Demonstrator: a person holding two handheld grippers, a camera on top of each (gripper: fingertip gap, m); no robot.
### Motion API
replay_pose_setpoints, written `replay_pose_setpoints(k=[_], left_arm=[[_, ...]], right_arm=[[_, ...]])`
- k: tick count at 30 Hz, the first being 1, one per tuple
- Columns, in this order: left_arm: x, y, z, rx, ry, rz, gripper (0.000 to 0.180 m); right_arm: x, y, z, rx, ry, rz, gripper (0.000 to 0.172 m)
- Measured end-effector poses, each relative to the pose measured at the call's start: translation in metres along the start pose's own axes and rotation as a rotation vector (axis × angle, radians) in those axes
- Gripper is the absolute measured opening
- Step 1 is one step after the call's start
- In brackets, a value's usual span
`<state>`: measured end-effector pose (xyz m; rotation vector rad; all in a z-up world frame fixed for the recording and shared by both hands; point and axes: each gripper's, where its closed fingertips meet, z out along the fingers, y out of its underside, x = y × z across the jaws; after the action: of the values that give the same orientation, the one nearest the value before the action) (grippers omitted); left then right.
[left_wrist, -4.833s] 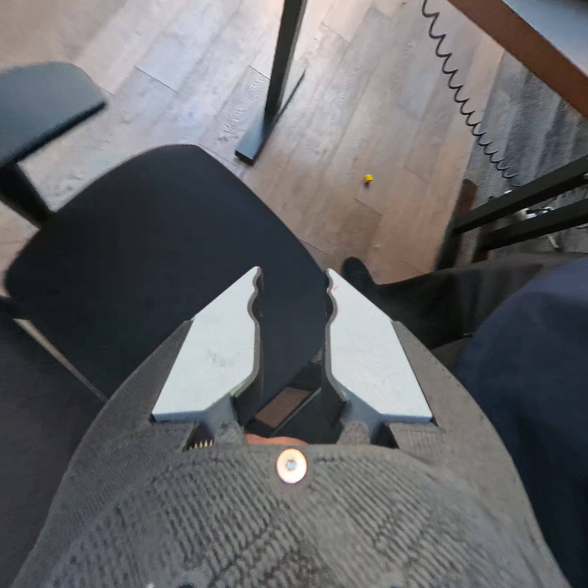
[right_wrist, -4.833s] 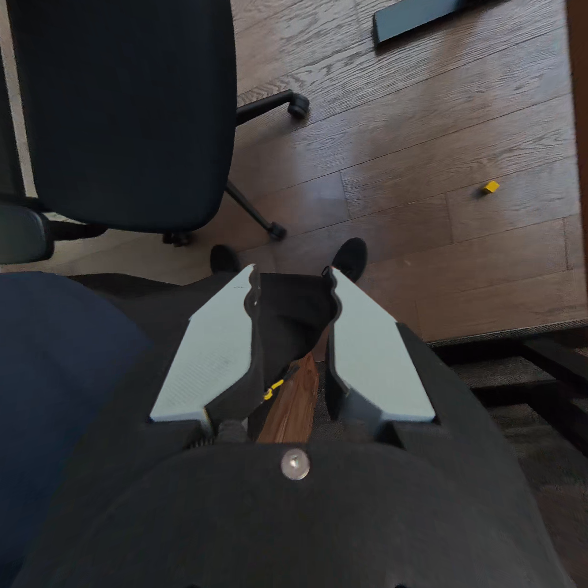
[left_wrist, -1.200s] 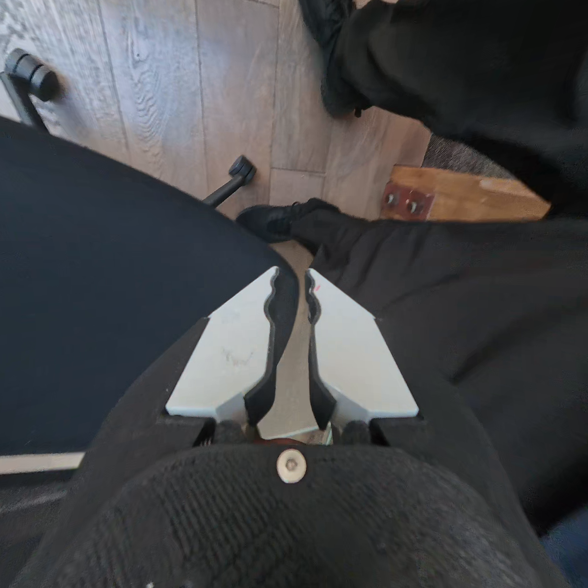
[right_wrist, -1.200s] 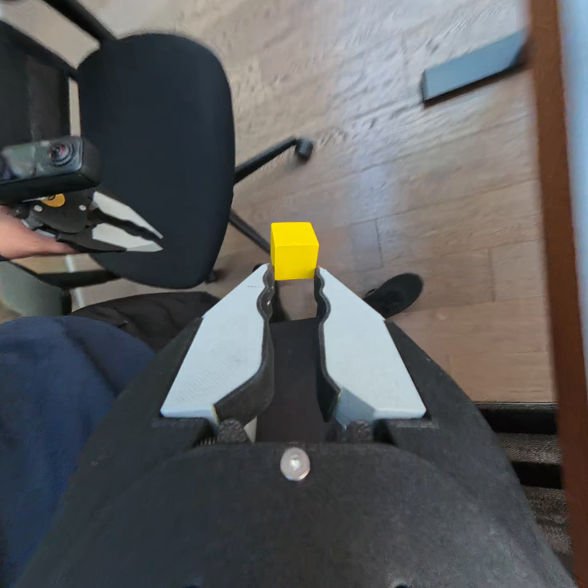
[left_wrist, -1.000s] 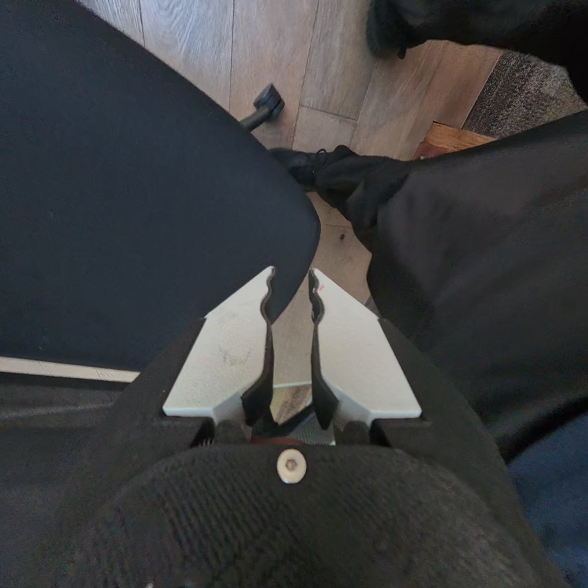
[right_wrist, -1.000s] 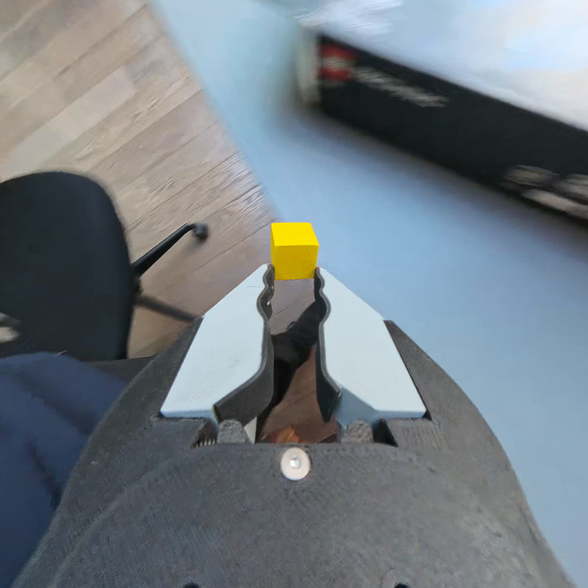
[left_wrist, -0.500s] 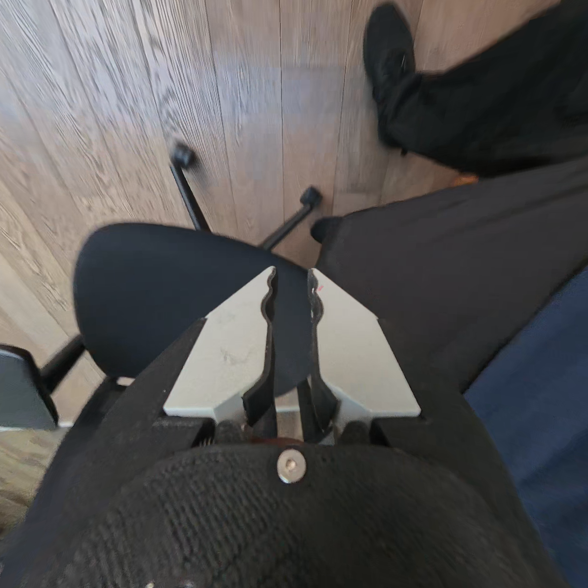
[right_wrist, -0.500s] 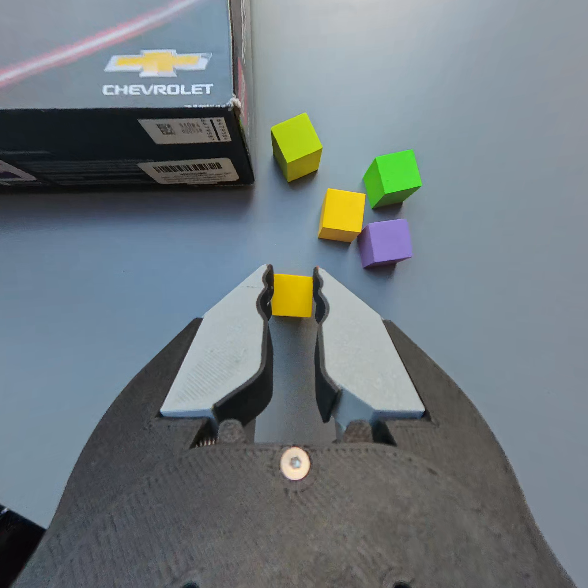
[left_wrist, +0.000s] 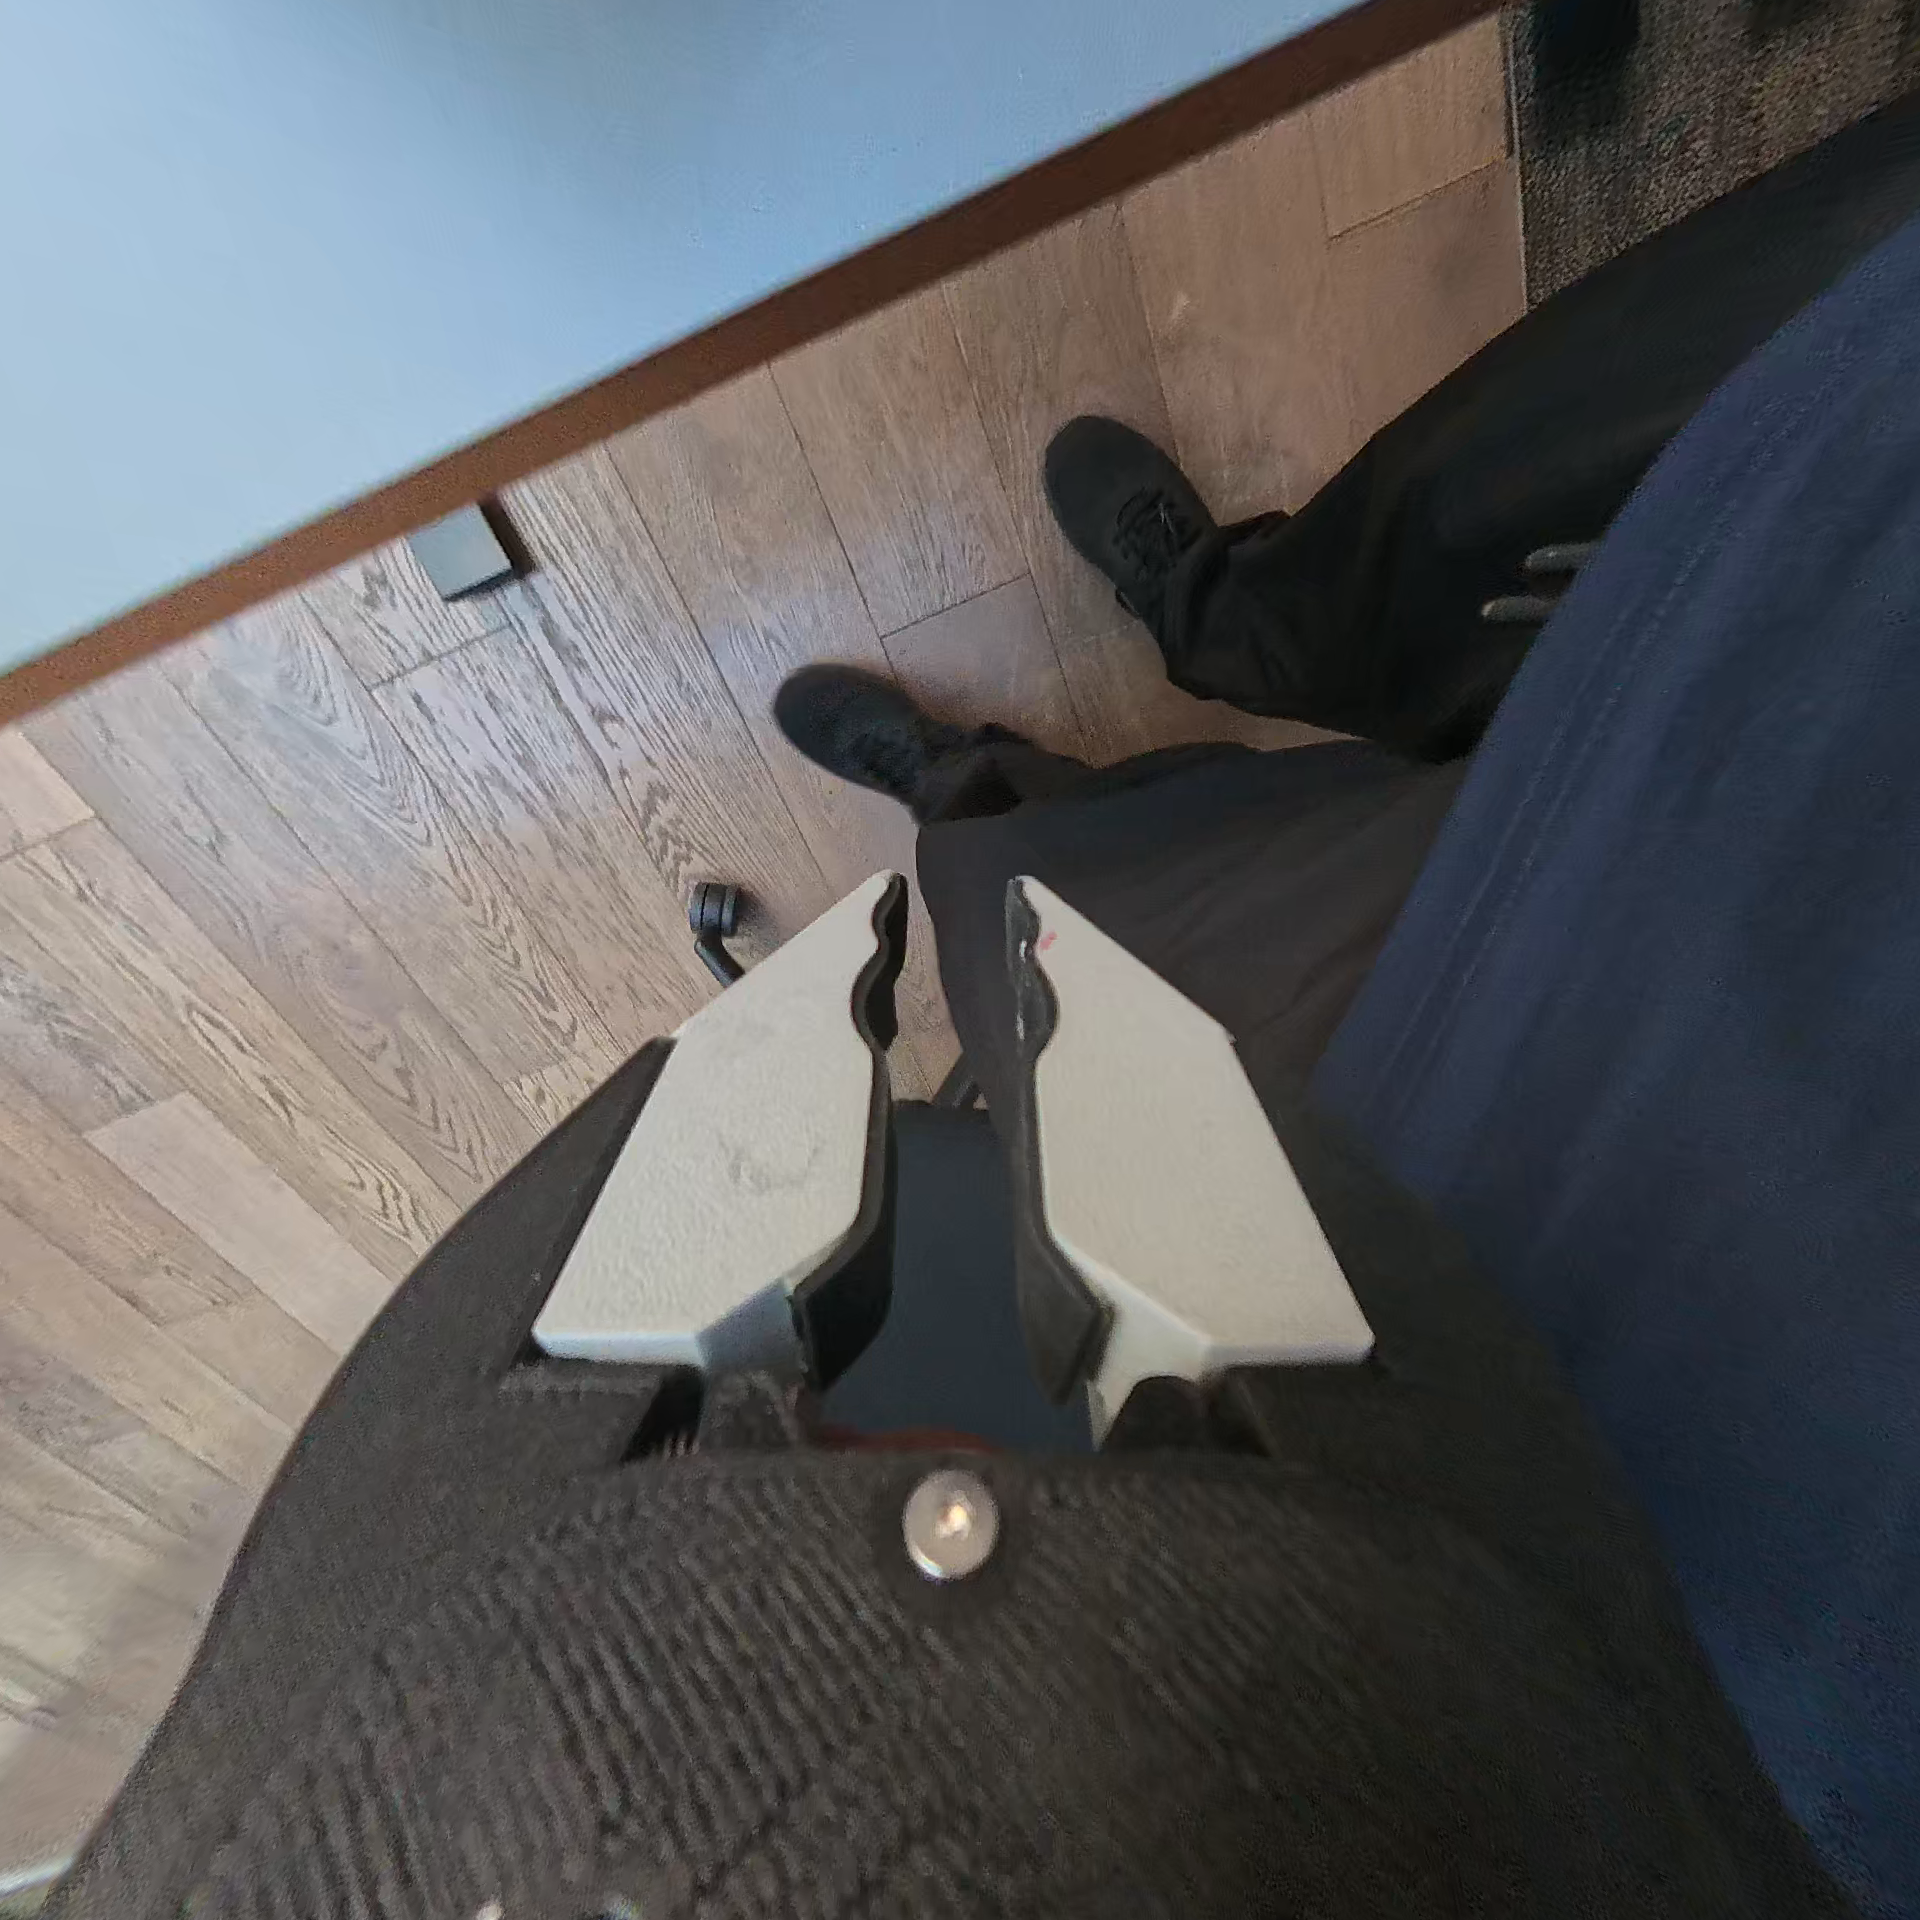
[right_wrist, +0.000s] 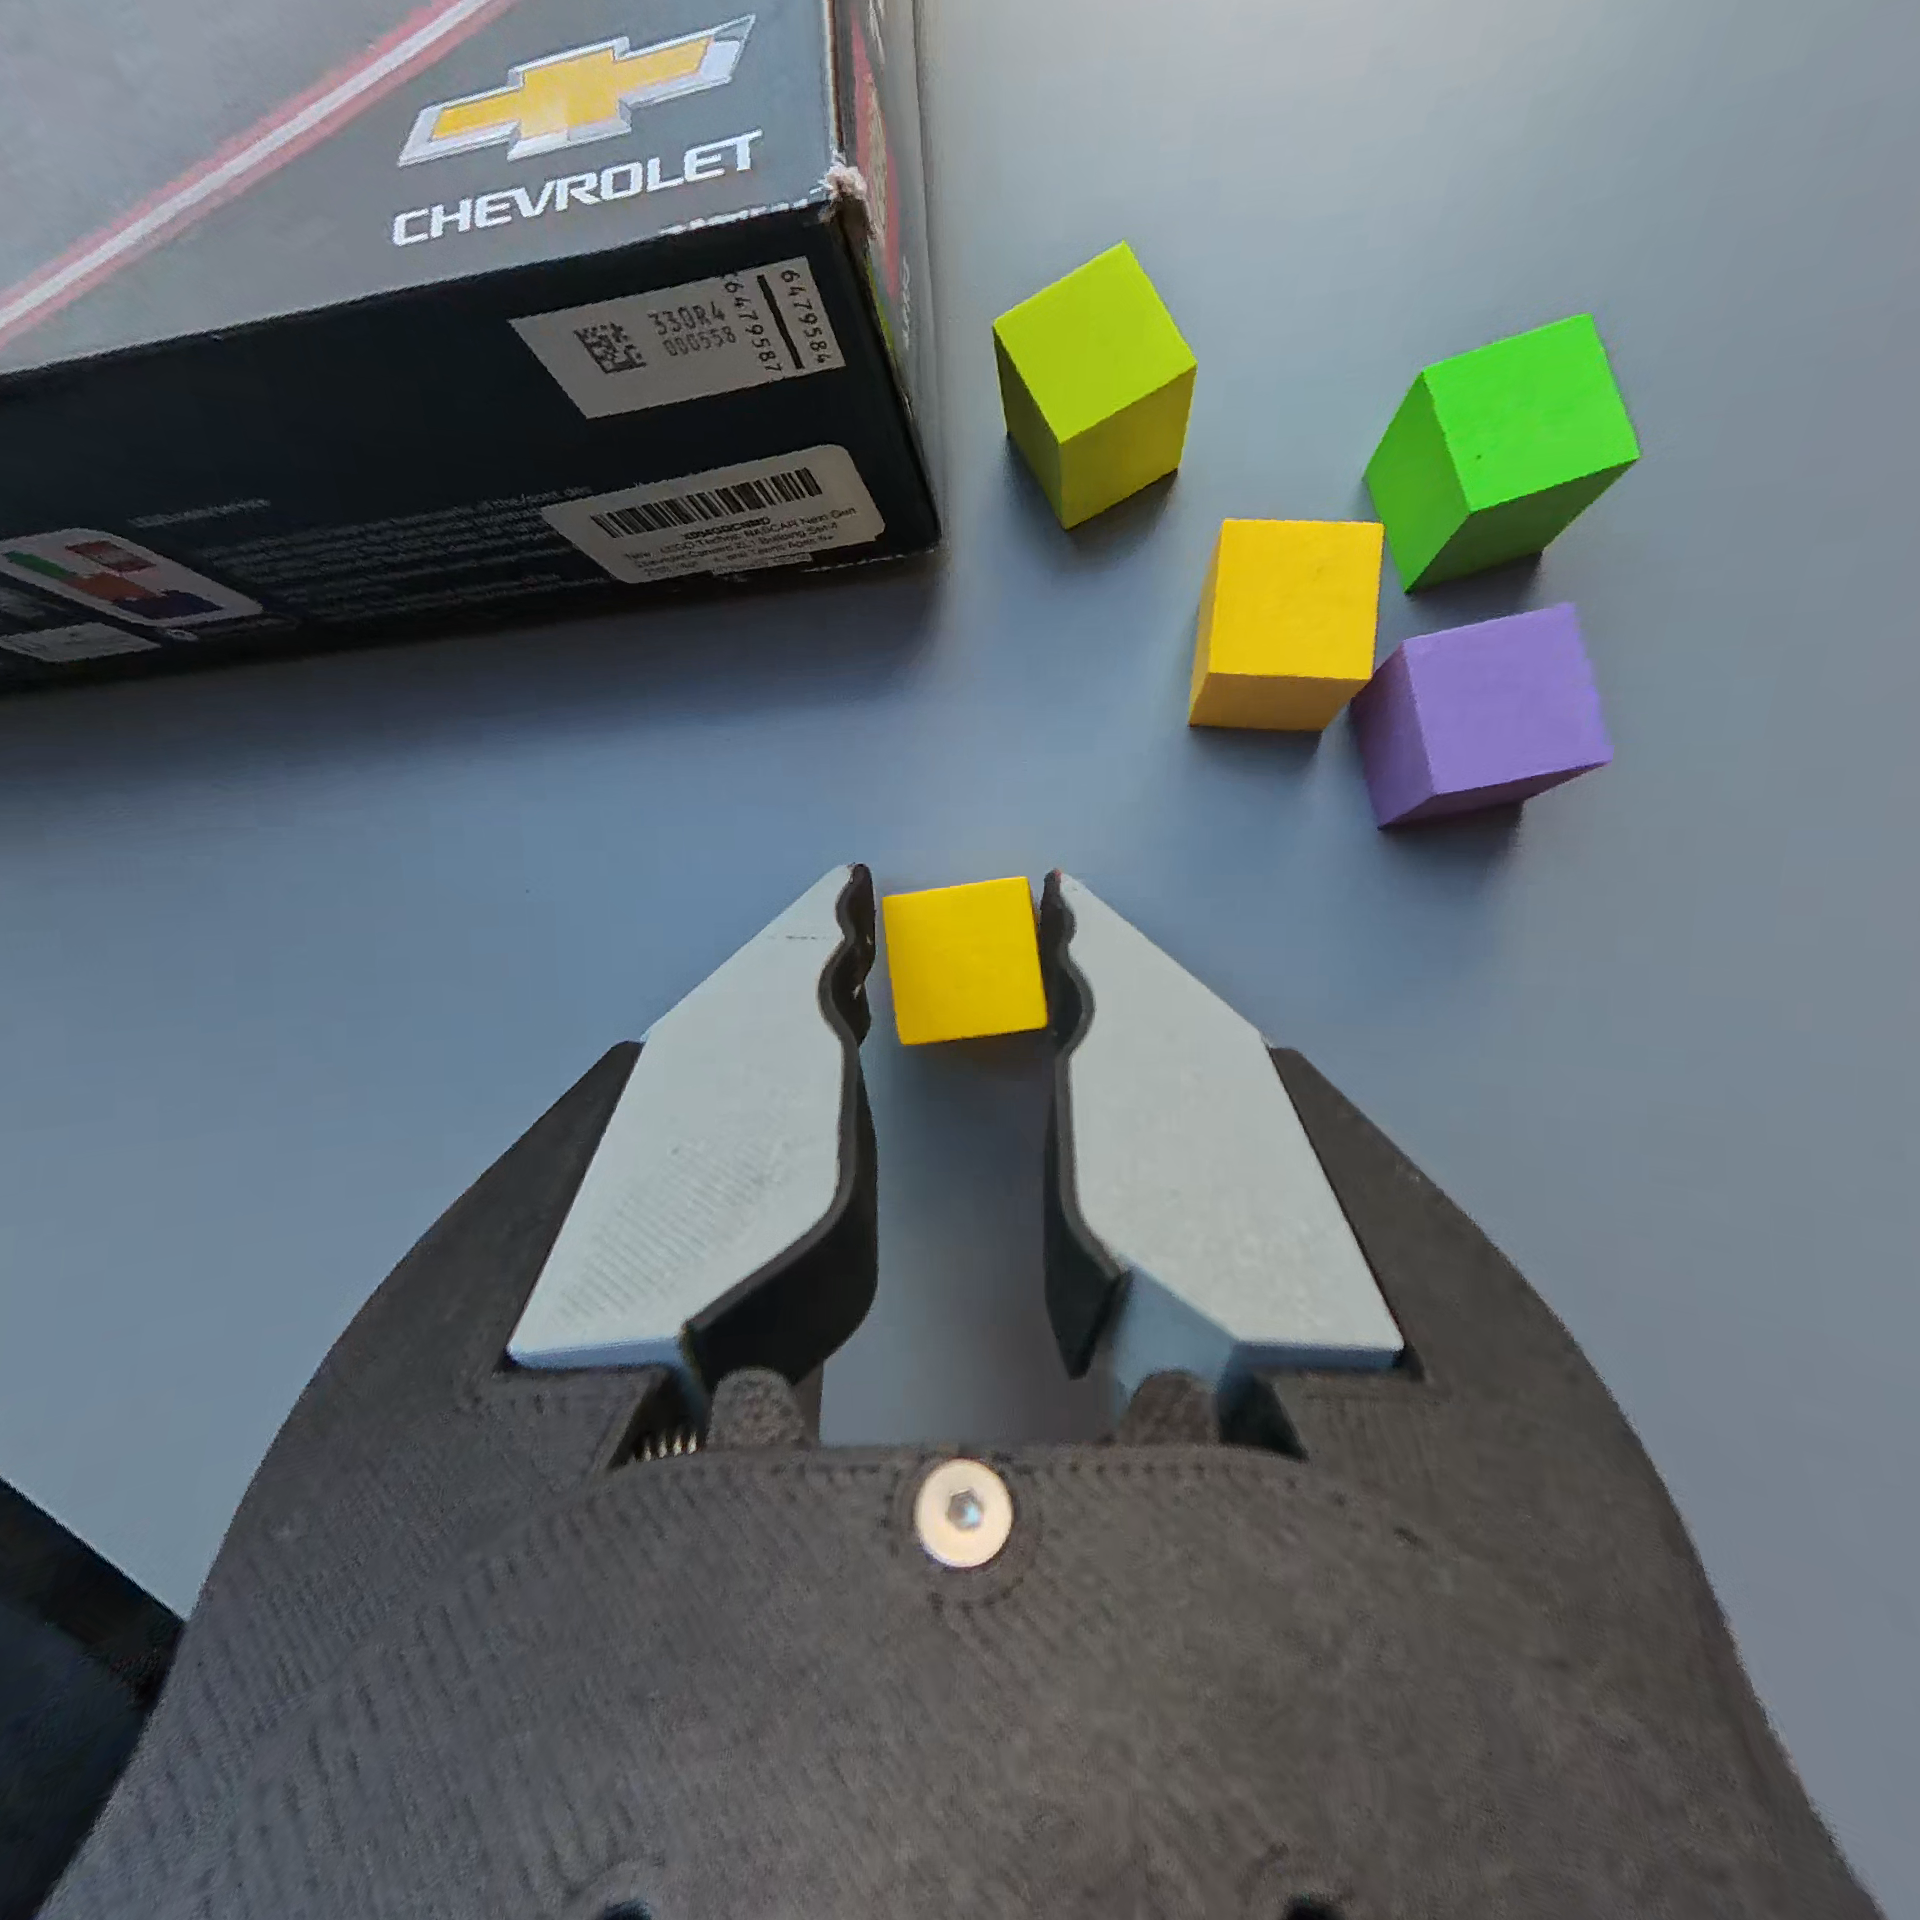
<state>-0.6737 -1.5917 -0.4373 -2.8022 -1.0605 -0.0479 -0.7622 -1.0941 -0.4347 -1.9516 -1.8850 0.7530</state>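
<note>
Right gripper (right_wrist: 961, 883): jaws parted around a small yellow cube (right_wrist: 964, 958) on the grey table (right_wrist: 416, 935); thin gaps show beside both pads, so nothing is clamped.
Cube position: squarely between the fingertips, no long axis.
Neighbours: yellow block (right_wrist: 1288, 618), purple block (right_wrist: 1481, 712), green block (right_wrist: 1501, 447), lime block (right_wrist: 1096, 379), all ahead to the right; dark box (right_wrist: 436, 416) ahead to the left.
Left gripper (left_wrist: 951, 894): jaws narrowly apart, empty, over wooden floor (left_wrist: 312, 883) and a person's dark trouser leg (left_wrist: 1195, 883), away from the cubes.

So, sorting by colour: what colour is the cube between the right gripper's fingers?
Yellow cube; right wrist view.
</note>
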Motion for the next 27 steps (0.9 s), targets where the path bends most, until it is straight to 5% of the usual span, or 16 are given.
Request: replay_pose_setpoints(k=[4,11,19,27], left_arm=[[-0.003,-0.015,0.006,0.003,0.033,0.086,0.017],[0.012,-0.054,-0.007,0.194,0.309,0.229,0.024],[0.015,-0.113,-0.022,0.349,0.457,0.565,0.019],[-0.010,-0.160,0.000,0.412,0.369,0.606,0.004]], right_arm=[[-0.005,-0.002,0.001,-0.022,0.020,0.025,0.034],[-0.020,0.007,-0.020,-0.038,0.085,0.045,0.041],[-0.069,0.036,-0.068,-0.063,0.239,0.248,0.041],[-0.143,0.105,-0.127,-0.155,0.400,0.315,0.041]])
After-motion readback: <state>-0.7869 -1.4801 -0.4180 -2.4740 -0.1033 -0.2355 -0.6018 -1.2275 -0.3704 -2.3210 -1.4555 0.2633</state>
